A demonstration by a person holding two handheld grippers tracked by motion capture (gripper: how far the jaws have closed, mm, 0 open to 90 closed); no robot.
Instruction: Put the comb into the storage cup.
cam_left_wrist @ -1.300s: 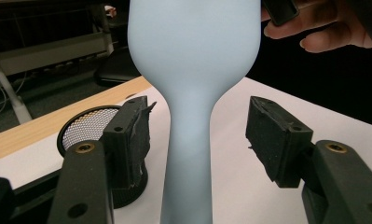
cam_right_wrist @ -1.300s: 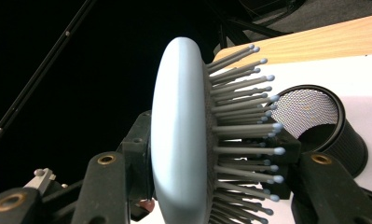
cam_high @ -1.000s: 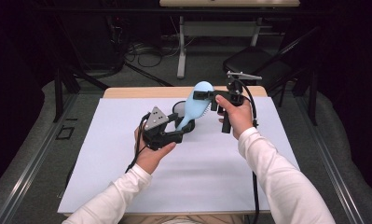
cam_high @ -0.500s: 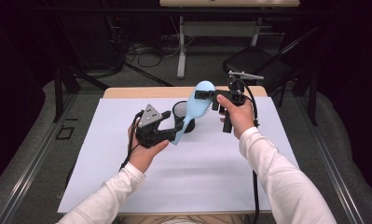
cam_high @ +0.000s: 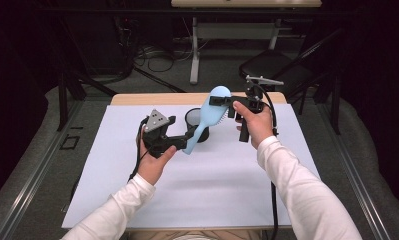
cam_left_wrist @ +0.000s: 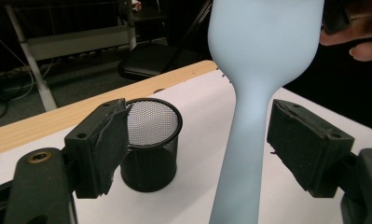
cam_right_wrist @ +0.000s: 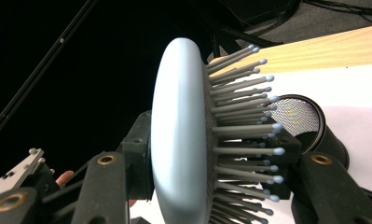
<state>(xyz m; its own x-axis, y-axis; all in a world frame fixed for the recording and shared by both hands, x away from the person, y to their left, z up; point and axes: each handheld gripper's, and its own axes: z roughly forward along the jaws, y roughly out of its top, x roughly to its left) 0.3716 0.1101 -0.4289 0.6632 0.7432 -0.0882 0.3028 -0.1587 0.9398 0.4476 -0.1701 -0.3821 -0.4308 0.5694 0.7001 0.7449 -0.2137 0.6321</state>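
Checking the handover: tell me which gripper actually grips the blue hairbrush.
The right gripper, clamped on the hairbrush head. The left gripper has just been opening; its pads stand clear of the handle.

hairbrush head cut off at top, mesh cup half hidden behind bristles

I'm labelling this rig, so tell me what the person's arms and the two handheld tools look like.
Both arms wear long white sleeves. The left tool is black with a grey three-cornered plate on top and a trailing black cable. The right tool is black too, with a black cable.
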